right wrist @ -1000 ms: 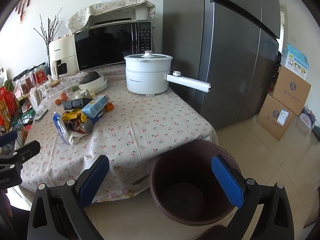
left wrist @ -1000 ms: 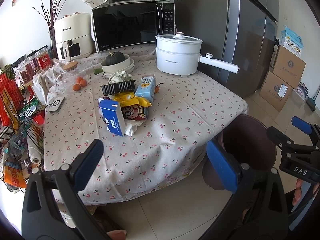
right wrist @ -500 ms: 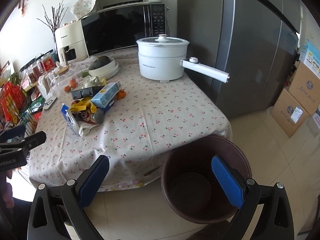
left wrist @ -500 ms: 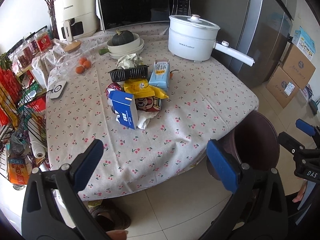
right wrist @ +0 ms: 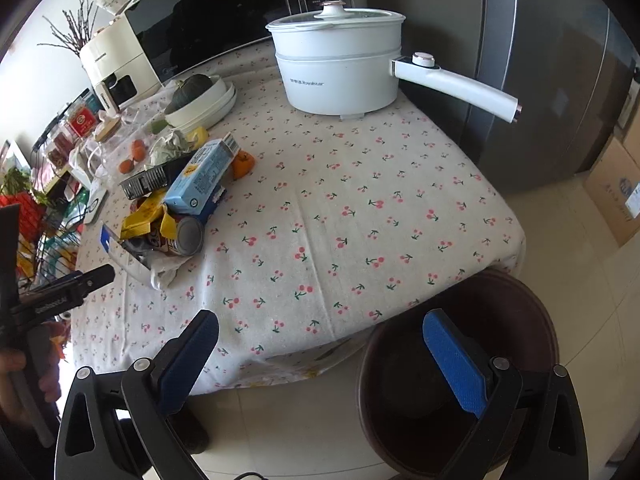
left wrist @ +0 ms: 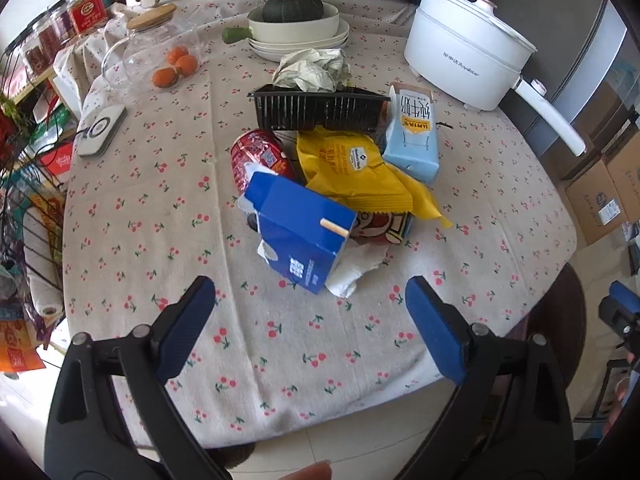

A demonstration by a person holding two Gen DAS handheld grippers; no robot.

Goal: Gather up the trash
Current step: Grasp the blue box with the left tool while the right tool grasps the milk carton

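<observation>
A trash heap lies mid-table: a dark blue carton [left wrist: 302, 236], yellow wrapper [left wrist: 352, 172], red can [left wrist: 260, 154], light blue milk carton [left wrist: 414, 136], black plastic tray [left wrist: 320, 110], crumpled paper [left wrist: 312, 70] and white tissue [left wrist: 356, 266]. The heap also shows in the right wrist view, with the milk carton [right wrist: 202, 178] on top. My left gripper [left wrist: 308, 320] is open and empty, just short of the blue carton. My right gripper [right wrist: 320, 354] is open and empty, over the table's near edge beside the brown bin [right wrist: 464, 384].
A white electric pot [right wrist: 340, 66] with a long handle stands at the back right. Stacked bowls with a squash [left wrist: 296, 24], a glass jar with oranges [left wrist: 160, 56], a microwave [right wrist: 224, 12] and a fridge [right wrist: 520, 60] stand behind. A wire rack [left wrist: 28, 200] is at the left.
Both grippers have moved forward toward the table. The left one now hangs over the table just short of the trash heap. Both stay open.
</observation>
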